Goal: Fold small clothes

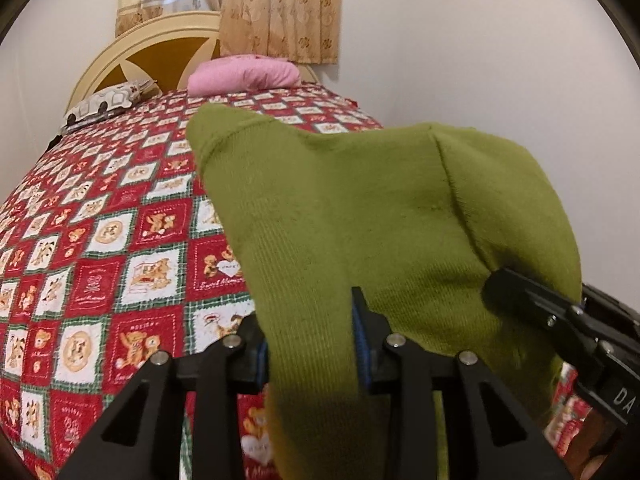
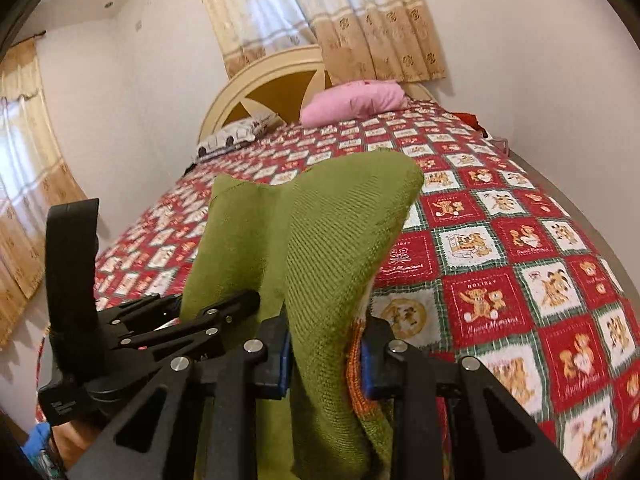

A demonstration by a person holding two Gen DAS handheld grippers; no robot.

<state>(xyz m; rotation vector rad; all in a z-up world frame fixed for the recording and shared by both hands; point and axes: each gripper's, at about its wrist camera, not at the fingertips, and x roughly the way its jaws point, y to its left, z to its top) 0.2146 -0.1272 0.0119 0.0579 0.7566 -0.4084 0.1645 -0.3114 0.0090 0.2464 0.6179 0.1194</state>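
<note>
A small olive-green knitted garment [image 1: 380, 208] hangs lifted above the bed, stretched between both grippers. In the left wrist view my left gripper [image 1: 312, 352] is shut on a fold of its lower edge, and the right gripper's fingers [image 1: 520, 300] bite into the cloth at the right. Seen from the right wrist, my right gripper [image 2: 325, 356] is shut on another fold of the green garment [image 2: 332, 240], where an orange knitted trim [image 2: 356, 376] shows by the right pad. The left gripper [image 2: 224, 312] grips the cloth at the left. The garment's lower part is hidden behind the fingers.
Under the garment lies a bed with a red, white and green teddy-bear quilt [image 1: 100, 260] [image 2: 520, 280]. A pink pillow [image 1: 244, 74] and a white patterned pillow [image 1: 104, 106] lie by the cream headboard [image 1: 132, 56]. Curtains [image 2: 360, 20] hang behind; walls close in on both sides.
</note>
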